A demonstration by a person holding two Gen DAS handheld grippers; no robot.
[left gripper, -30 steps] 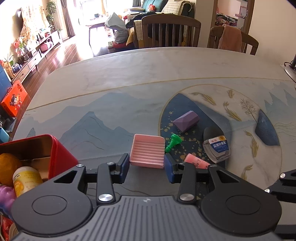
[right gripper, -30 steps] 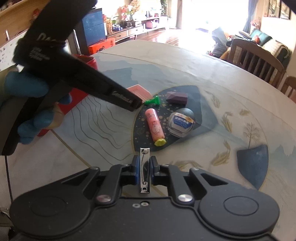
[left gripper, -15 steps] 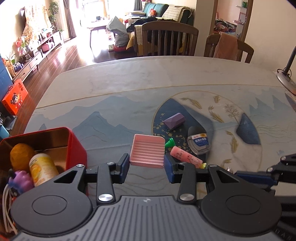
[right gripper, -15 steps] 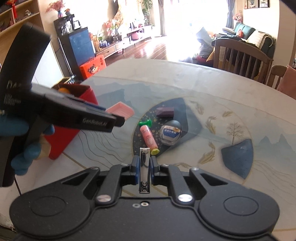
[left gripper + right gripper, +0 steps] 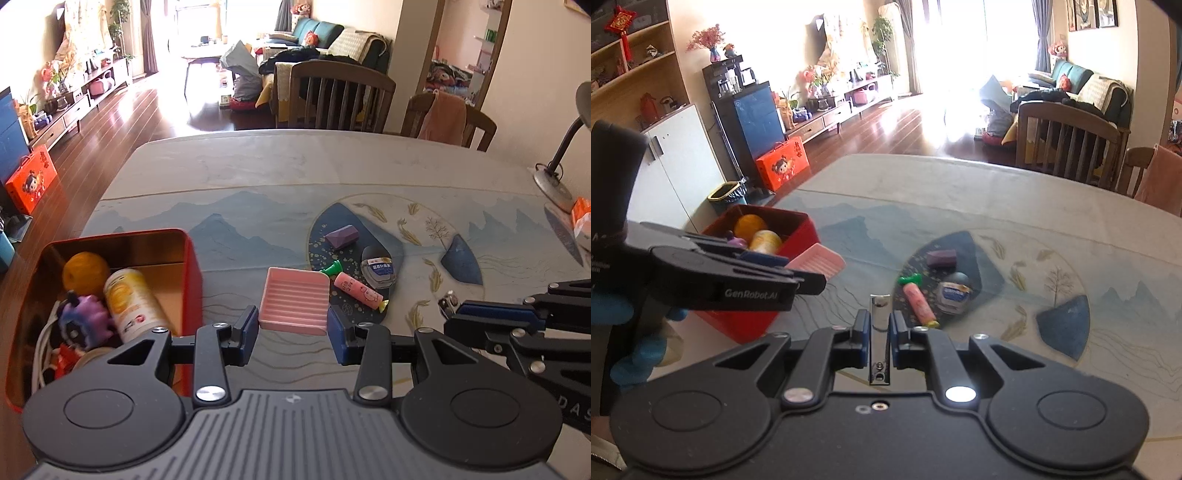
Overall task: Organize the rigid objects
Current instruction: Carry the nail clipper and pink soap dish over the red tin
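My left gripper (image 5: 291,328) is shut on a pink ridged soap dish (image 5: 294,300) and holds it above the table, right of the red tin box (image 5: 190,273). The dish also shows in the right wrist view (image 5: 818,261). My right gripper (image 5: 879,332) is shut on a silver nail clipper (image 5: 879,332), lifted over the table; its tip shows in the left wrist view (image 5: 447,300). On the table lie a purple block (image 5: 341,235), a green piece (image 5: 331,267), a pink tube (image 5: 357,290) and a small round jar (image 5: 380,267).
The red box holds an orange ball (image 5: 85,272), a yellow can (image 5: 131,304), a purple toy (image 5: 85,318) and white cord. Wooden chairs (image 5: 332,96) stand at the far table edge. A desk lamp (image 5: 561,162) stands far right.
Both grippers have risen and pulled back with their objects. The left one has shifted so the red box is in fuller view on its left.
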